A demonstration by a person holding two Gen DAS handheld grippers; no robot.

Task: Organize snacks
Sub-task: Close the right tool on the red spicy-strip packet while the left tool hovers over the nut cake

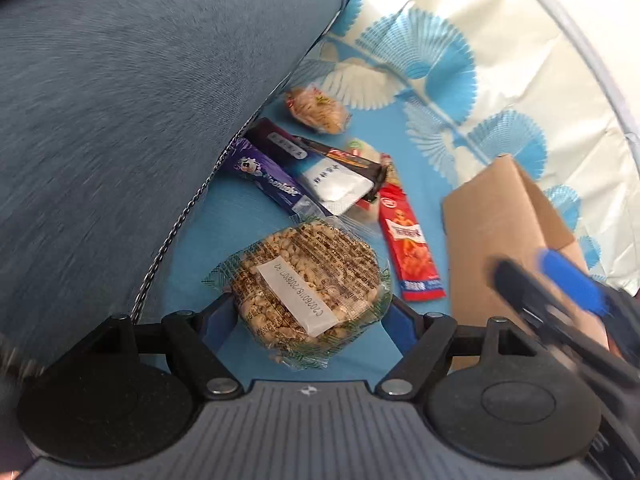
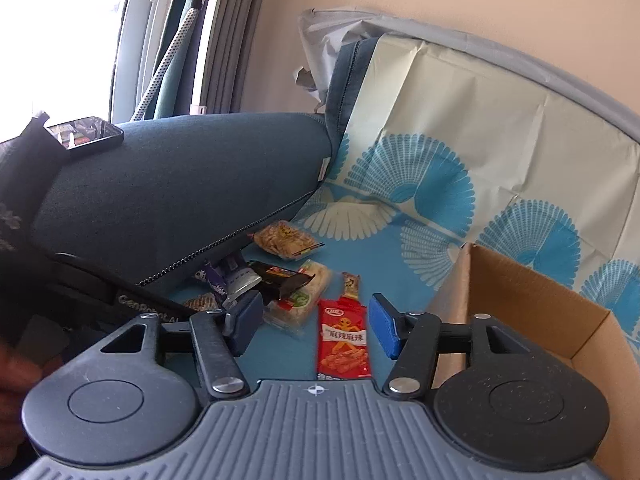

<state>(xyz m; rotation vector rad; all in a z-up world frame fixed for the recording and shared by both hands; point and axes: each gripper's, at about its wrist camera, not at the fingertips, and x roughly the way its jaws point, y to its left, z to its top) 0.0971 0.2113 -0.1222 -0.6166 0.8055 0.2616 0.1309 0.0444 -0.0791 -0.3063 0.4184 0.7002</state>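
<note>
My left gripper (image 1: 310,312) is shut on a round puffed-grain cake (image 1: 308,284) in clear wrap and holds it above the blue cloth. Behind it lies a pile of snacks: a purple packet (image 1: 272,184), a dark bar (image 1: 344,160), a red spicy-stick packet (image 1: 410,248) and a noodle-like snack (image 1: 316,110). My right gripper (image 2: 316,326) is open and empty, with the red packet (image 2: 343,340) below and between its fingers. The open cardboard box (image 2: 532,304) stands just right of it, and shows in the left wrist view (image 1: 500,220) too.
A large dark blue cushion (image 2: 180,184) fills the left side, with a phone (image 2: 86,132) on top. The blue-and-cream patterned cloth (image 2: 440,168) covers the surface and rises up the back. The right gripper (image 1: 560,296) shows blurred at the left view's right edge.
</note>
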